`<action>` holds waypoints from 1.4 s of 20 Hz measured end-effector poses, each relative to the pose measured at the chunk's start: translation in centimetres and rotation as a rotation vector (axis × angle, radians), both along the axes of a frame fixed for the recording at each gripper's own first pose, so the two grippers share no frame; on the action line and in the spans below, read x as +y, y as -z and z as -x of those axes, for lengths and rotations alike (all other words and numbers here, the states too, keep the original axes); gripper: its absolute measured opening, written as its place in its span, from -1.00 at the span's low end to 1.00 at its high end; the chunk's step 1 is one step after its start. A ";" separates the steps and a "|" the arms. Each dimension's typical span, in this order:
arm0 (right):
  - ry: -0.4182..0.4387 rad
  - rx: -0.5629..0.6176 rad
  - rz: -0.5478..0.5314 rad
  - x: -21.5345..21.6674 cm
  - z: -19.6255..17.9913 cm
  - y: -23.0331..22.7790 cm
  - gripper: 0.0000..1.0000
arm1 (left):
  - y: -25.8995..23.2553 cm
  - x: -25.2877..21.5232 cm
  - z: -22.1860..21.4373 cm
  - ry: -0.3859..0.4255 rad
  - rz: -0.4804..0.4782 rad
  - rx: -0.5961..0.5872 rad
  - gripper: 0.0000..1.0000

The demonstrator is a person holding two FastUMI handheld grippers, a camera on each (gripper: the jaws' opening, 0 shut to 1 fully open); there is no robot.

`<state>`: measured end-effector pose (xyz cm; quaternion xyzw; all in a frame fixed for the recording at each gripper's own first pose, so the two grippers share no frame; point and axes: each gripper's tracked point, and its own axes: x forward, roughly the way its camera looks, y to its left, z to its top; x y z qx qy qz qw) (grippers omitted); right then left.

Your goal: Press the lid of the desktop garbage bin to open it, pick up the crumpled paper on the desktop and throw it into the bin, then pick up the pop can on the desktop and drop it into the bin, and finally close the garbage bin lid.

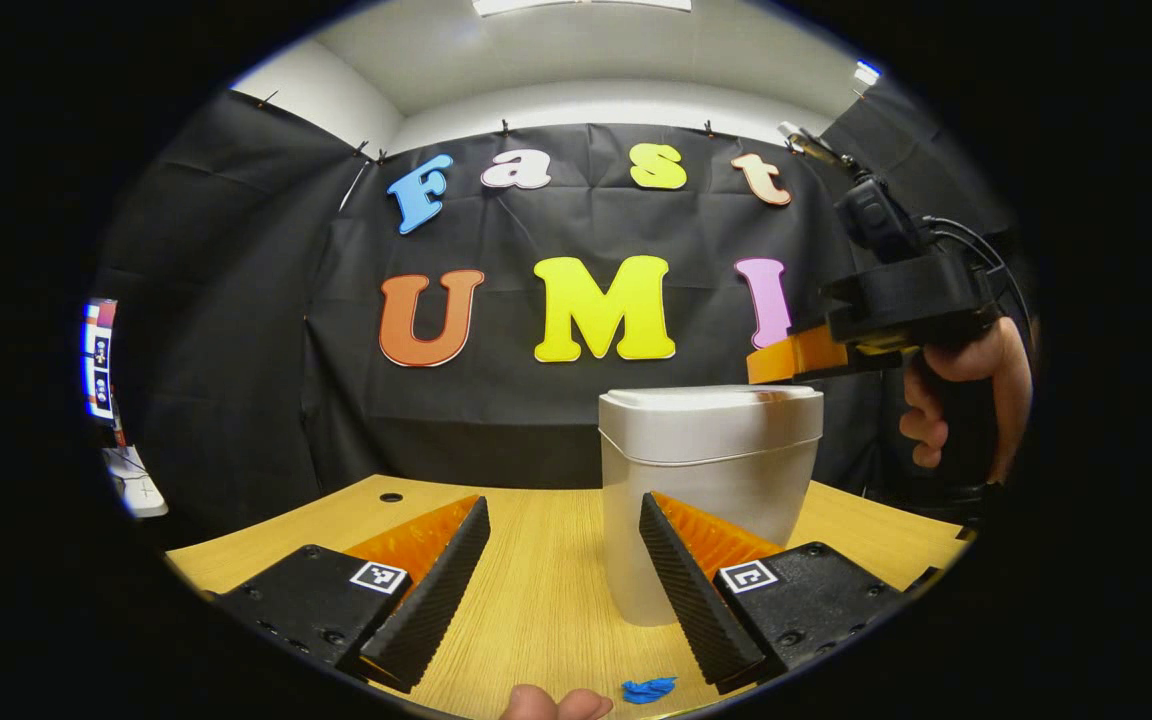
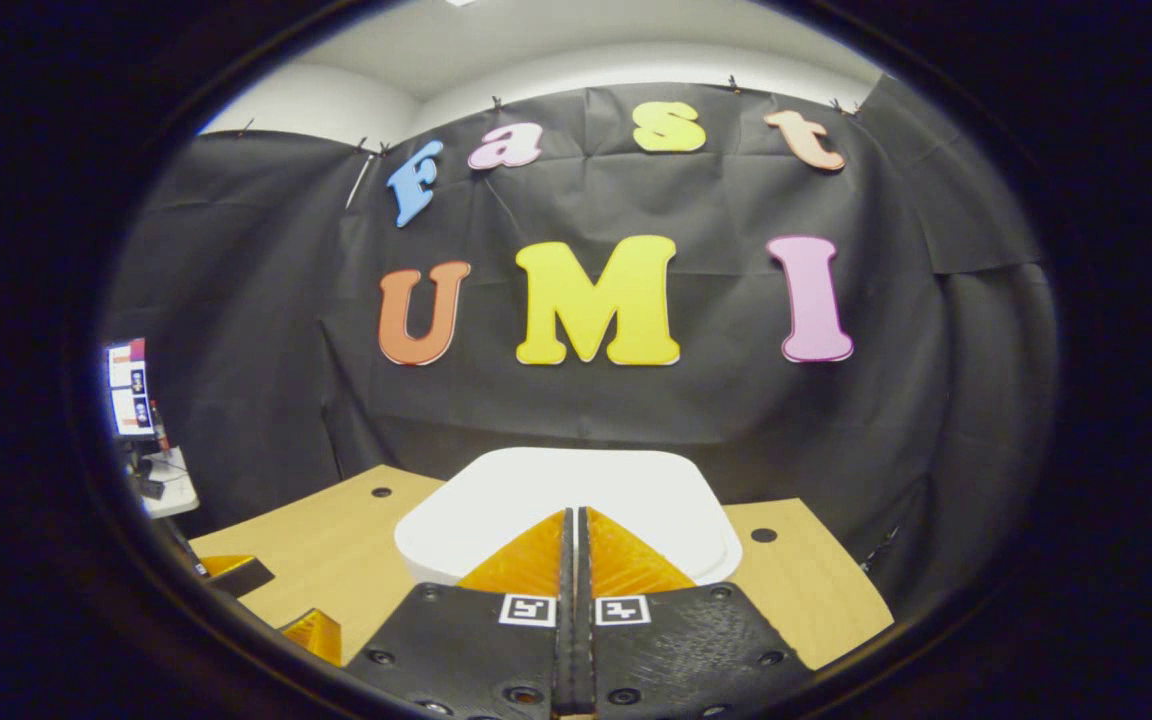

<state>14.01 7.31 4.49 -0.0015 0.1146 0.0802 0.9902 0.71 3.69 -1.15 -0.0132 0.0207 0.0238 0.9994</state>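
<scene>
Bin (image 1: 708, 500) stands upright on wooden table (image 1: 536, 600), long axis vertical, lid (image 2: 576, 500) flat on top, closed. Left gripper (image 1: 564, 560) low near table, fingers spread wide, nothing between. Right gripper (image 2: 576, 530) above lid, fingers pressed together, empty; contact with lid unclear. Small blue scrap (image 1: 648, 688) near table's front edge.

Closed bin lid (image 2: 576, 500) blocks entry; surrounding desktop (image 1: 536, 590) open.

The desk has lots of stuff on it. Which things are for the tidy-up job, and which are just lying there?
For the job:
bin
lid, down on the bin
right gripper, shut, above the lid
left gripper, open, low over the desk

Just lying about:
blue scrap at the desk's near edge
side table off to the left
</scene>
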 end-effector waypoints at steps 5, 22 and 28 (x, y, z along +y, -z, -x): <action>-0.023 0.030 -0.068 0.1 -0.1 0.9 -0.99 | 0.9 0.1 -0.3 0.004 0.015 0.020 0.95; 0.043 -0.238 0.044 -2.4 3.3 -4.1 0.90 | 1.1 -1.4 -0.4 0.024 -0.016 0.022 0.95; 0.084 -0.254 0.014 -4.2 5.6 -3.5 0.96 | 1.1 -1.6 -0.4 0.029 -0.009 0.012 0.94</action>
